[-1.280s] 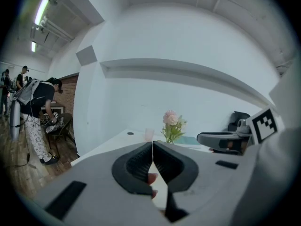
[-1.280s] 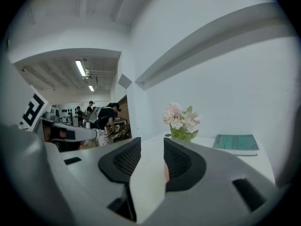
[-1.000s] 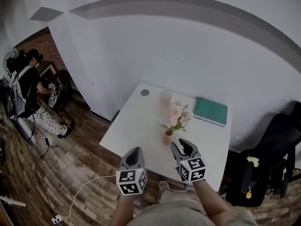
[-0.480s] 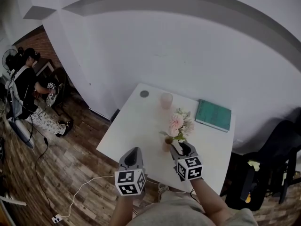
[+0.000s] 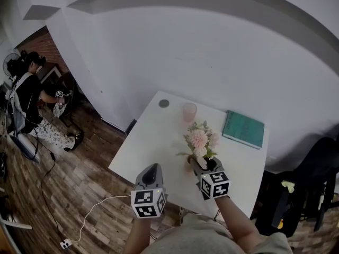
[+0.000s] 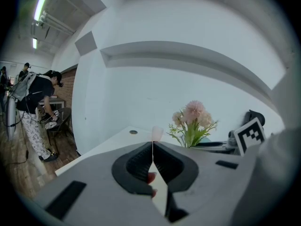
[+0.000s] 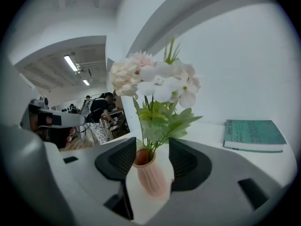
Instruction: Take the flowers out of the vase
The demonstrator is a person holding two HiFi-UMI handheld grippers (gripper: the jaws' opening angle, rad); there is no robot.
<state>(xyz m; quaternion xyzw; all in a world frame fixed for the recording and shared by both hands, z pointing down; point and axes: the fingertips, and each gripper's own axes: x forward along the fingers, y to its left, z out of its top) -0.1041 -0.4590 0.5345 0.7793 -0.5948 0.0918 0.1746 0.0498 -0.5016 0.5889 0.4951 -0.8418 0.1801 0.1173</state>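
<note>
The vase, a ribbed, salmon-pink pot with a narrow neck, stands upright on the white surface close to its near edge and right of the middle. The flowers are in it: pale pink and white blooms on green stems and leaves that rise out of its mouth.

The right claw reaches in from the near edge with its jaws spread. They have just been opening, and the vase's neck stands between them. In the right gripper view the left jaw lies close beside the rim, while a clear gap shows between the right jaw and the vase, so the claw does not pinch it.

The left claw is pressed together, its two jaws meeting in a thin seam with nothing between them. In the head view it hangs over the near edge of the surface, left of the vase and well apart from it.

A teal book lies flat at the far right corner. A pale pink cup stands near the far edge, beyond the flowers, and a small dark round disc sits toward the far left corner. Away to the left, on the wooden floor, another person bends over a chair.
</note>
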